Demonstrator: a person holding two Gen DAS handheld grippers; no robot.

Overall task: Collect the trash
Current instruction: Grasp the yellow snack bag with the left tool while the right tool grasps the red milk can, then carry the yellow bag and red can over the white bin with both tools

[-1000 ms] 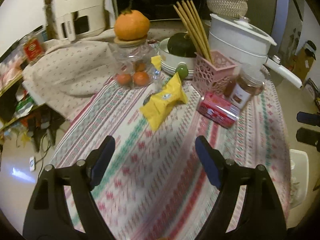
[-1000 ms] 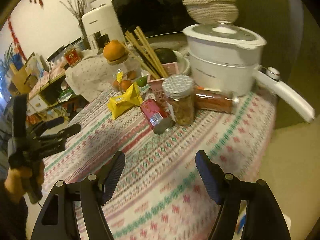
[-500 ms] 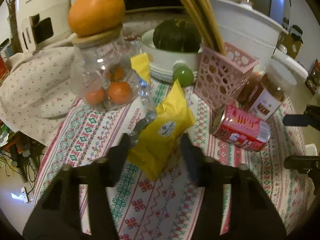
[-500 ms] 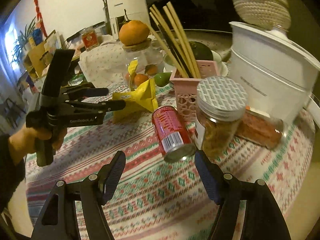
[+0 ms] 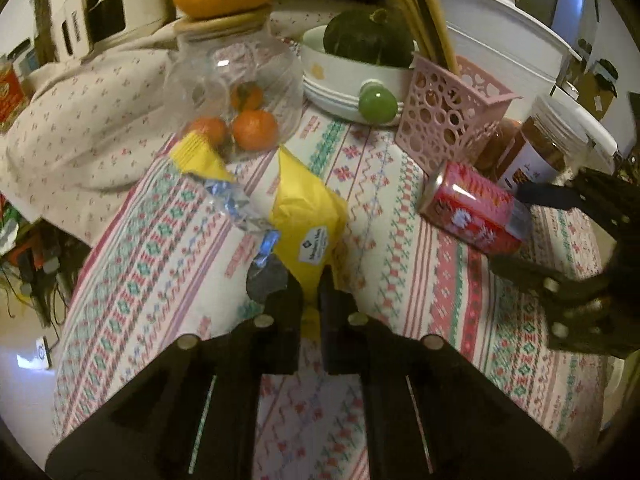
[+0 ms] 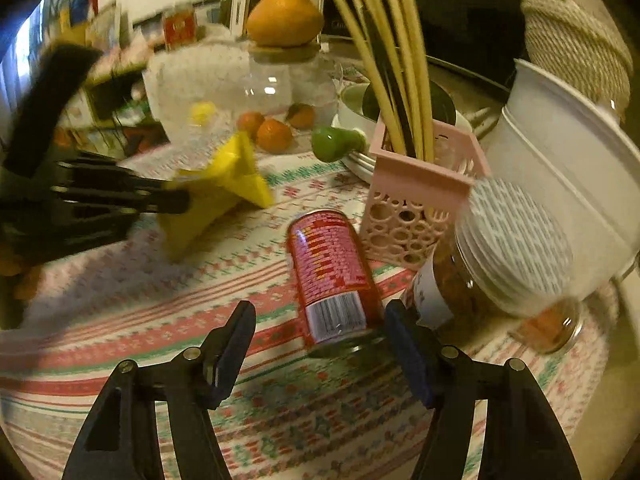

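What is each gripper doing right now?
Left gripper: just closed on the crumpled yellow snack wrapper.
Right gripper: open, the lying red drink can between its fingers.

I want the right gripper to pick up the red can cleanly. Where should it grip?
Probably across the round body of the red can, near its closer end. It lies on its side, pointing at the right gripper, whose open jaws already straddle that end; the pink basket crowds its far end.

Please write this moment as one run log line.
left gripper: just closed on yellow wrapper | right gripper: open, closing slightly around red can | can lying on tablecloth
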